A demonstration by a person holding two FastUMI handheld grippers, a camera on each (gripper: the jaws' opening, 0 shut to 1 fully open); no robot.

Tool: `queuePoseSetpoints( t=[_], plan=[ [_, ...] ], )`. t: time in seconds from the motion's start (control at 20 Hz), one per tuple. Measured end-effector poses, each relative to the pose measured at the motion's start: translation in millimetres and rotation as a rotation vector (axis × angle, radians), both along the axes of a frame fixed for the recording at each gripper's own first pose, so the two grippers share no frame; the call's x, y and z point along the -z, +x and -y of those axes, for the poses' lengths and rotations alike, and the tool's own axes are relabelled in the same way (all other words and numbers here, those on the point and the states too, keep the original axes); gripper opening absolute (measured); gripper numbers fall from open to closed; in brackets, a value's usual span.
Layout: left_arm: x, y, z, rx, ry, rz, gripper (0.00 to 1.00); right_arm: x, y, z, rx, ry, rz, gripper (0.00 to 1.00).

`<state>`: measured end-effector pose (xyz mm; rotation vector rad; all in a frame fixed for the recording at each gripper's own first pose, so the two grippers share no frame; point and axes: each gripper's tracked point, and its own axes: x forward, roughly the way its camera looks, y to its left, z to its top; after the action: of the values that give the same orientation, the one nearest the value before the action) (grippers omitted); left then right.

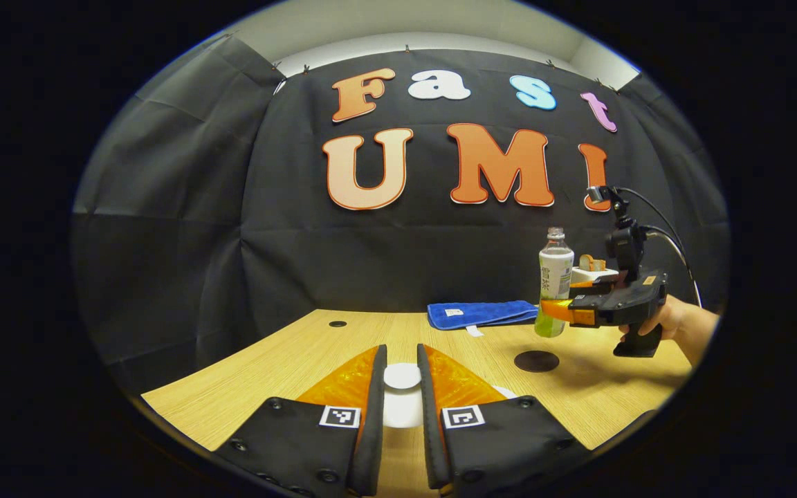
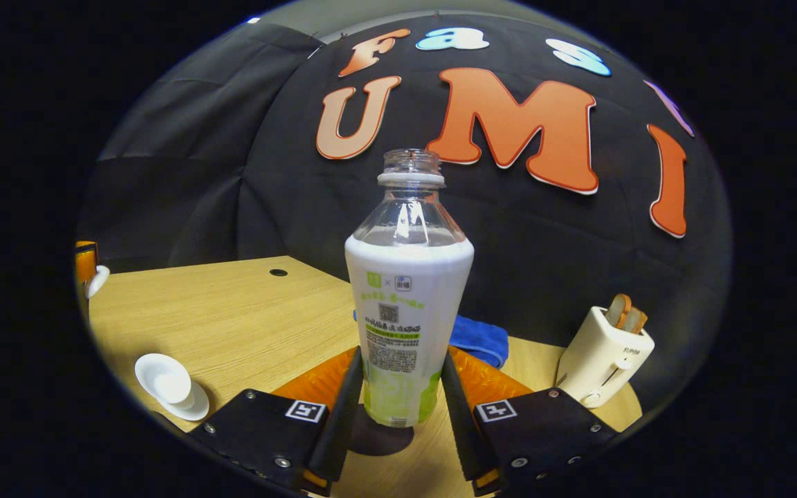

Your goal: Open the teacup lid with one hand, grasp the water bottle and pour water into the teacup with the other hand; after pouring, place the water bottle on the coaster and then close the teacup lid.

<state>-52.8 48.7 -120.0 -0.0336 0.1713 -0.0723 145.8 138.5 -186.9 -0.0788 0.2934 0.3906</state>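
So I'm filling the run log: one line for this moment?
right gripper: holds clear green-labelled bottle above round dark coaster | left gripper: straddles white teacup lid | bottle: upright

The teacup is mostly hidden between the left claw fingers; bottle hides most of the coaster.

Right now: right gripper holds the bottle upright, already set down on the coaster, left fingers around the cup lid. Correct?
Not quite. The bottle isn't set down: in the left gripper view it hangs in the air above the dark coaster, held upright by the right gripper. The rest stands: the left gripper has its fingers on either side of the white cup lid.
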Motion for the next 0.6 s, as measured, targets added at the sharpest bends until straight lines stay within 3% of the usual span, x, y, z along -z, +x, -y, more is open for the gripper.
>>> queuePoseSetpoints(
  t=[0.35,0.6],
  plan=[
    [5.3,2.8,1.5,-0.002,-0.012,-0.018,0.29,40.9,-9.2,-10.6,-0.006,0.073,-0.110,0.65],
    [7.5,6.6,7.5,0.010,-0.012,-0.023,0.29,62.2,-12.8,-11.9,-0.007,0.053,-0.148,0.65]
  ],
)
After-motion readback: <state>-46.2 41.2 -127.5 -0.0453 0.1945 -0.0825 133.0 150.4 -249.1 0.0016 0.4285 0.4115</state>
